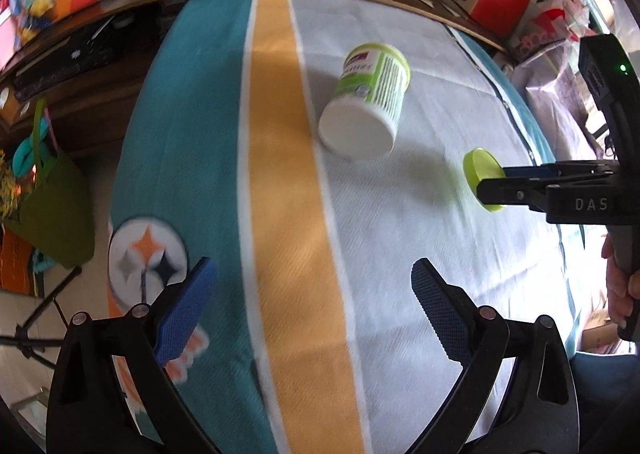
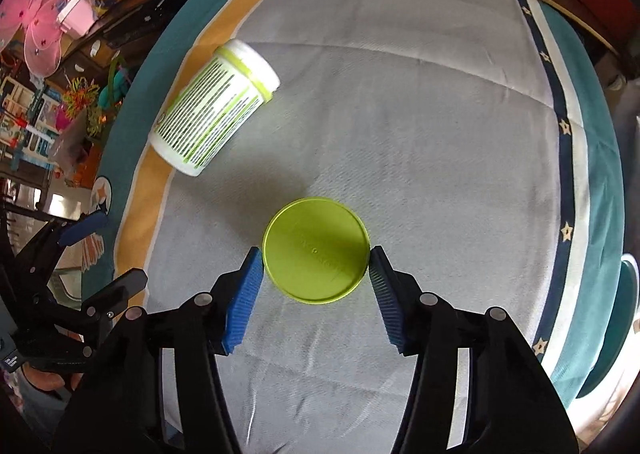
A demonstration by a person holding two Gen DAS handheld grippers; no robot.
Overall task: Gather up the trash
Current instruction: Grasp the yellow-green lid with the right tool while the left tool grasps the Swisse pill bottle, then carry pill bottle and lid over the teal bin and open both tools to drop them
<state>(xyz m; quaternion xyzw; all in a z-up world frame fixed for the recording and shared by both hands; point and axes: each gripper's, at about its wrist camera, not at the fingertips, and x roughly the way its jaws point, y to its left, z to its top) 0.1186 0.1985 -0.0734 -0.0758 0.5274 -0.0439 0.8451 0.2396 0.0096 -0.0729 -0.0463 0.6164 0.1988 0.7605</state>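
We are at the pick-up step for the first piece of trash: our right hand-held gripper (image 2: 316, 268) brackets the lime-green lid (image 2: 315, 250), which lies flat on the grey middle panel of the bedspread (image 2: 420, 133). Its blue pads (image 2: 244, 294) sit at the lid's left and right edges, touching or very nearly so, and we cannot tell from either view whether they press on it yet; the lid looks to rest on the cloth, not lifted. The white jar with the green label (image 1: 366, 103) lies on its side, lidless end away from the left camera, near the yellow stripe (image 1: 280, 133) and well apart from the lid. Our left hand-held gripper (image 1: 314, 306) hovers over that stripe with its jaws spread wide and nothing between them, pointed roughly toward the jar. We judge that the next move calls for squeezing the right pads firmly on the thin rim before lifting, since a flat lid on soft fabric can slip or tip out of a shallow pinch. No bin or bag for the trash is clearly identifiable in these views.
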